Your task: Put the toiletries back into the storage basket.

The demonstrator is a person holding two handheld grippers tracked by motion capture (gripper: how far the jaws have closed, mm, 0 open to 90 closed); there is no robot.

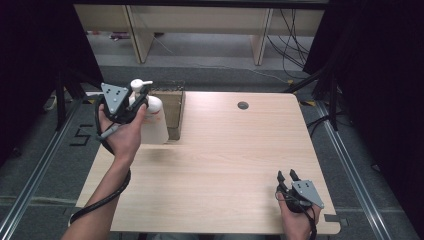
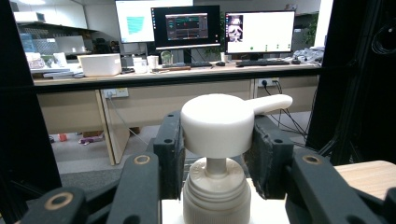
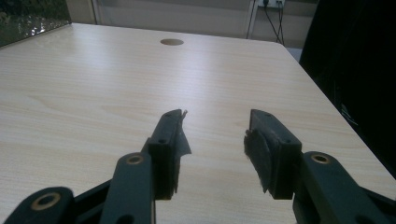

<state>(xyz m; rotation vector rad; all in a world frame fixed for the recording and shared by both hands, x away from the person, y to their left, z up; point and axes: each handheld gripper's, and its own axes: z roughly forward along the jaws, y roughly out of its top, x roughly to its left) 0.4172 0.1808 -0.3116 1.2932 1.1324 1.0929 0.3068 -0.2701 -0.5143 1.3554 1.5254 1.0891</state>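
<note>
Right tongs (image 1: 288, 175) gape empty; left tongs (image 2: 217, 154) clamp upright pump bottle (image 1: 151, 120), spout (image 2: 271, 102) rightward.

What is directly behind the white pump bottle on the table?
A brown box stands behind and beside the pump bottle, which the left tongs grip near its neck. What is inside the box cannot be seen.

box (image 1: 172, 107) and pump bottle (image 1: 152, 122) crowding far-left corner, table (image 1: 230, 150) open elsewhere

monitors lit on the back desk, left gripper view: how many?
3. White-screen monitor at left, dark-screen monitor in the middle, white-screen monitor at right, all on the long desk. More may sit behind the black frame posts.
</note>
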